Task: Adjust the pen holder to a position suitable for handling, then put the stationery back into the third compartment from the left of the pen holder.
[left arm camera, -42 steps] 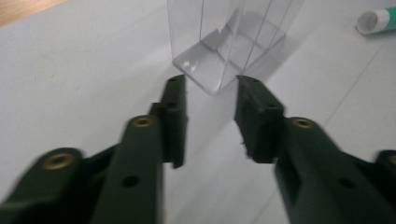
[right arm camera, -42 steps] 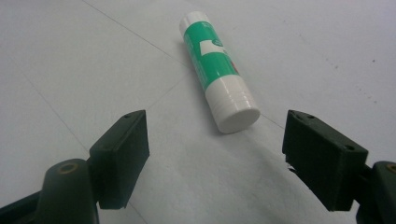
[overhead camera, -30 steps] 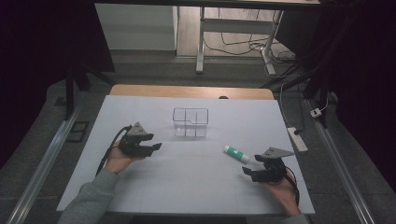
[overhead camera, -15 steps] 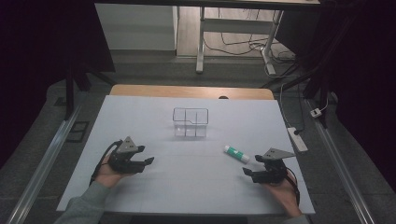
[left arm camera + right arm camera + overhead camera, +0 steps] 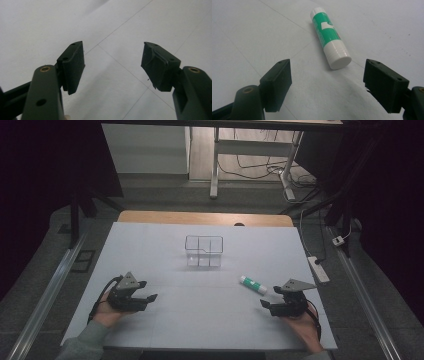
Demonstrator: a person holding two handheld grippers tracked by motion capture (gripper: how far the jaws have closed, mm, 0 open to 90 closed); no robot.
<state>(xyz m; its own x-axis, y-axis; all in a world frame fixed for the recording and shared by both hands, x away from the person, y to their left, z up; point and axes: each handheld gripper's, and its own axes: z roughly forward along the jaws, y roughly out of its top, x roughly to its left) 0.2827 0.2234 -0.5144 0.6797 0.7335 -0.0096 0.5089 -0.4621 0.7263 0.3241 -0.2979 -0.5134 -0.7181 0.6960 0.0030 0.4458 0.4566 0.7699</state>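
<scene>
Centrally, a clear divided bin (image 5: 204, 251) holds nothing visible.

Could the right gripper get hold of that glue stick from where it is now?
Probably yes. The right gripper is open, the glue stick lies flat just ahead of its fingers, and nothing lies between them.

Glue stick (image 5: 329, 37) label unreadable (blurred).
</scene>
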